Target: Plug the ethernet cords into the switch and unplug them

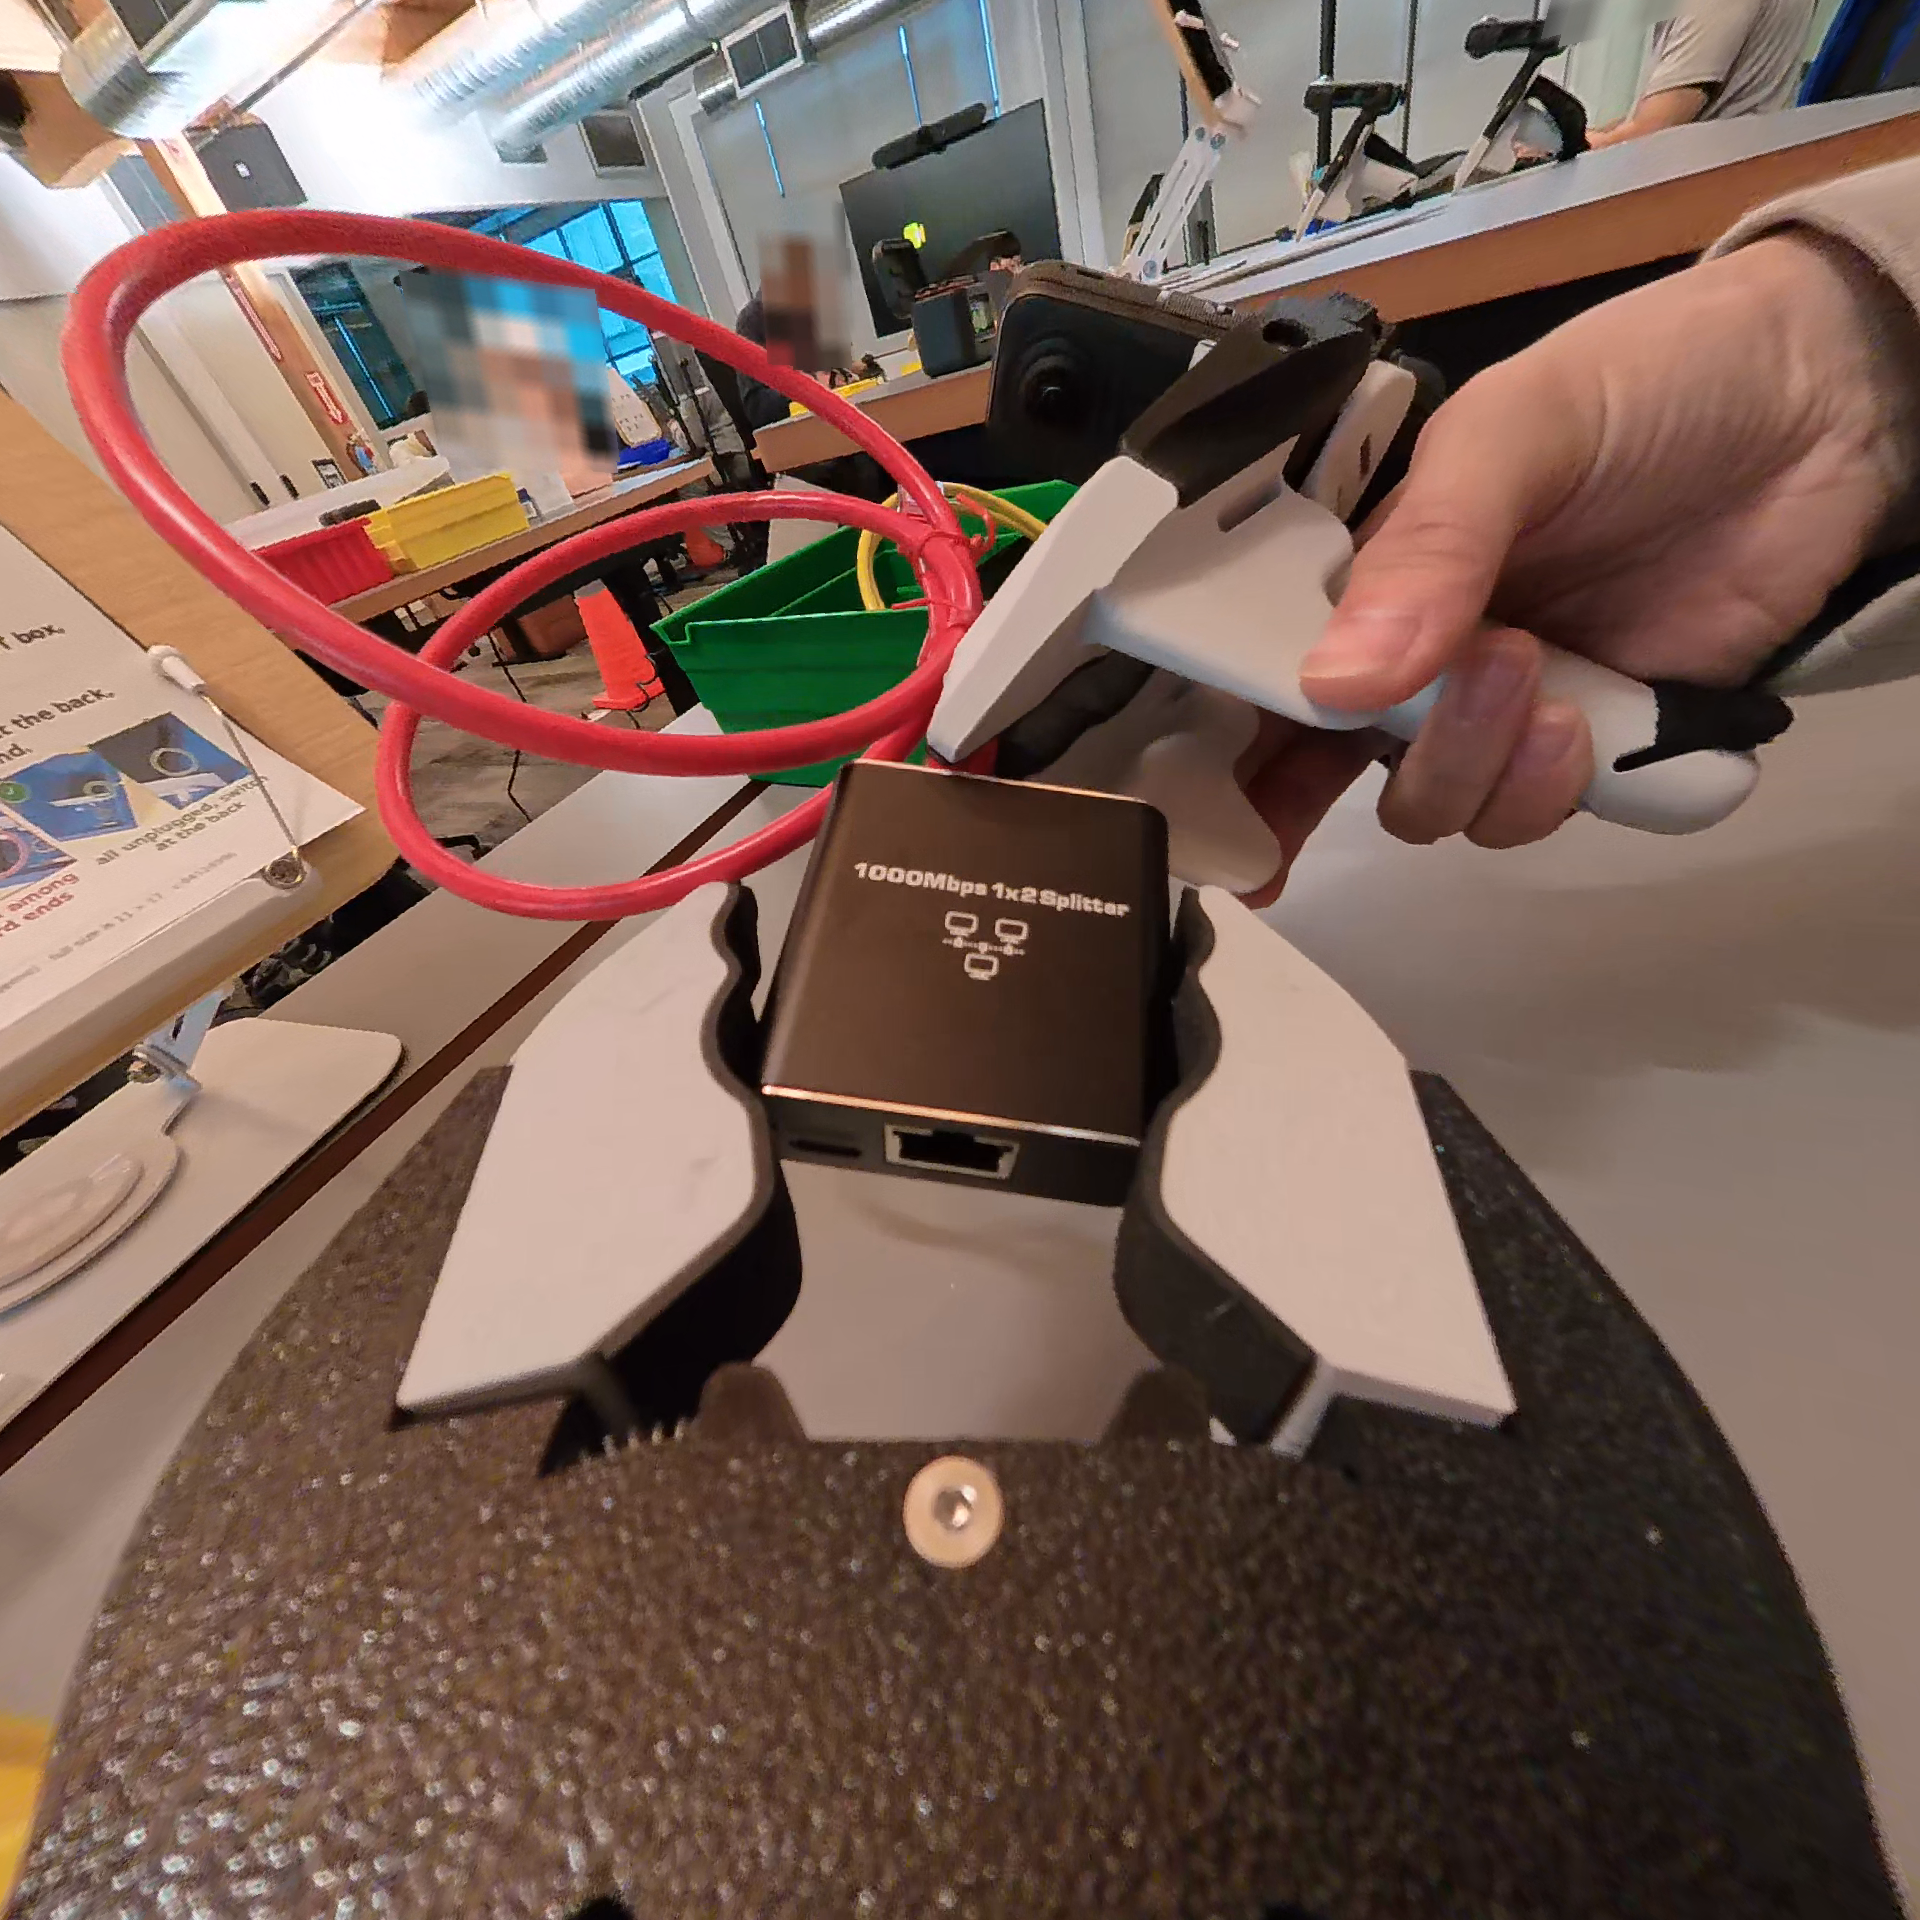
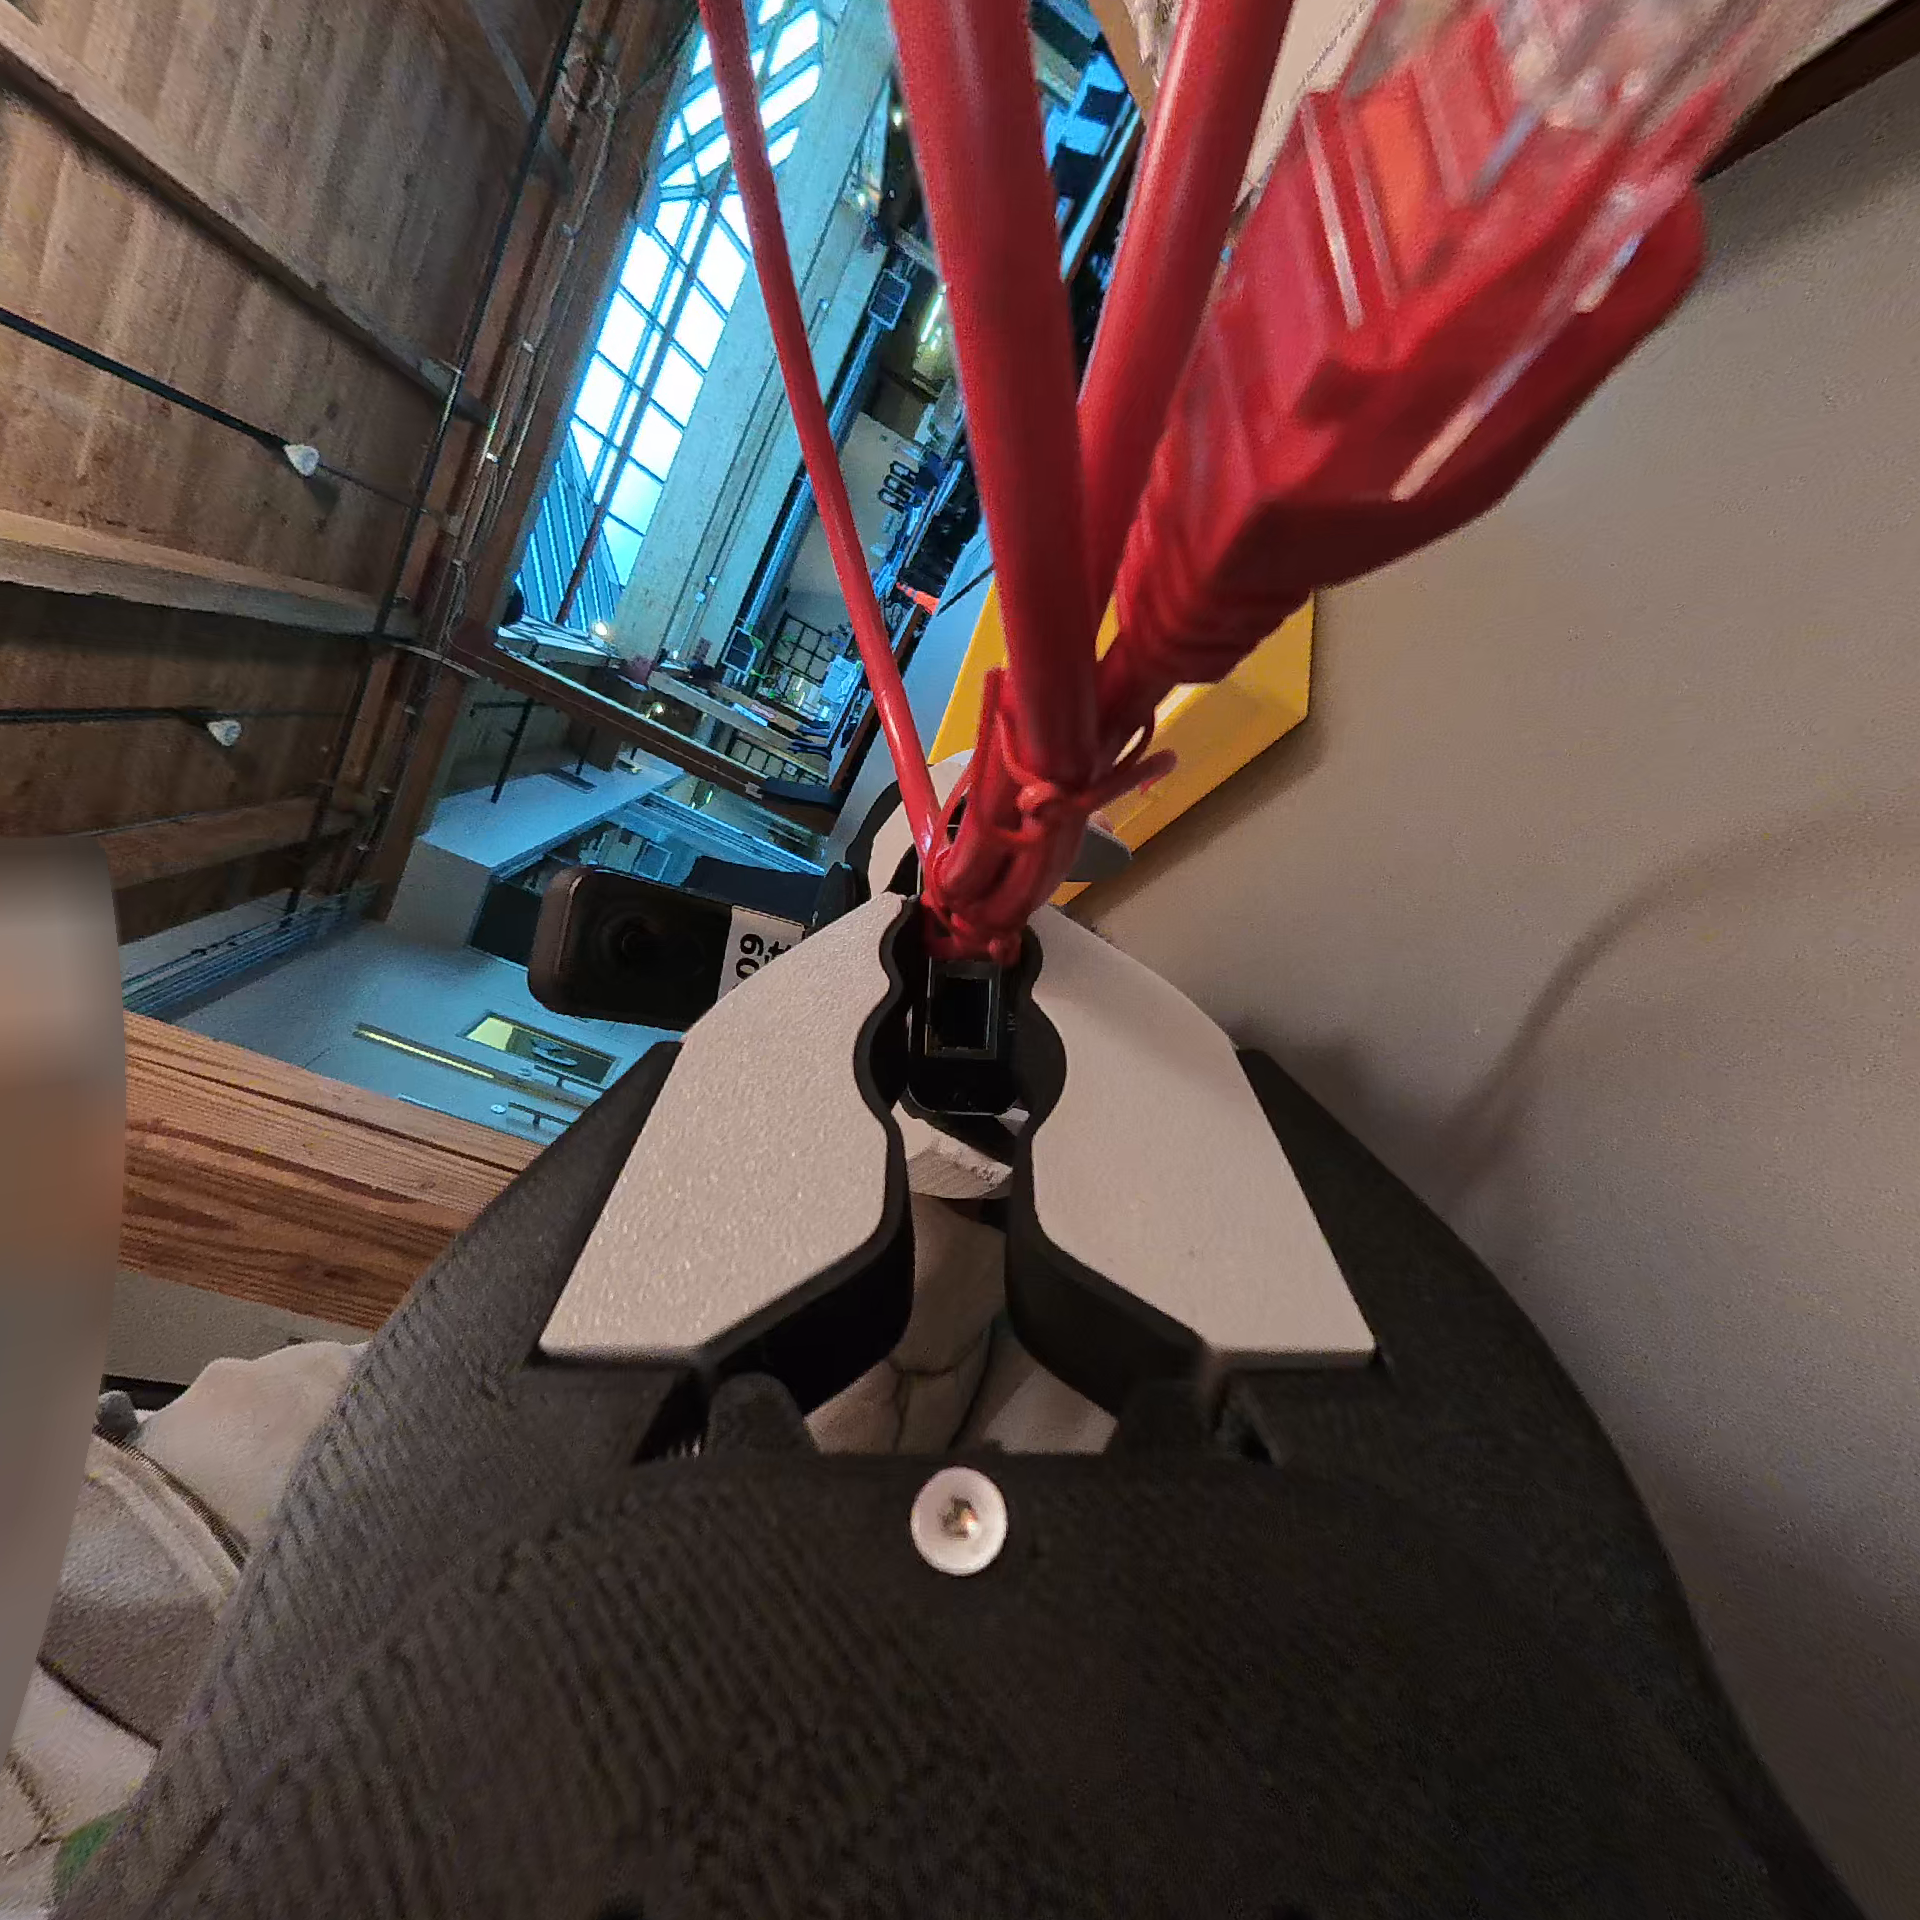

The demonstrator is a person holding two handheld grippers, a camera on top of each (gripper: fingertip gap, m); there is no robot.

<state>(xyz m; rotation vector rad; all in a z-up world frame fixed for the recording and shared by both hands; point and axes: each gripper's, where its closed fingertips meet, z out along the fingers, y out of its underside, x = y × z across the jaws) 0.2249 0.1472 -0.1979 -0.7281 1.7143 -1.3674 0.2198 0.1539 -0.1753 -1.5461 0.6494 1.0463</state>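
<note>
A small black switch (image 1: 977, 956) is clamped between the fingers of my left gripper (image 1: 966, 935), above the grey table. An empty port (image 1: 951, 1151) on its near end faces the camera. My right gripper (image 1: 961, 743), held in a hand, is shut on the red ethernet cord's plug at the switch's far face. In the right wrist view that gripper (image 2: 961, 914) pinches the red boot (image 2: 977, 883) against the switch, beside an empty port (image 2: 961, 1023). How deep the plug sits is hidden. The cord (image 1: 416, 644) loops up to the left. Its free plug (image 2: 1455, 260) hangs close to the camera.
A green bin (image 1: 800, 644) with a yellow cord (image 1: 883, 561) stands behind the switch. An instruction sheet on a stand (image 1: 125, 810) is at the left. The grey table (image 1: 1558, 1091) extends to the right. A yellow object (image 2: 1226, 707) lies beyond the grippers. My two grippers' fingertips are within a few centimetres of each other.
</note>
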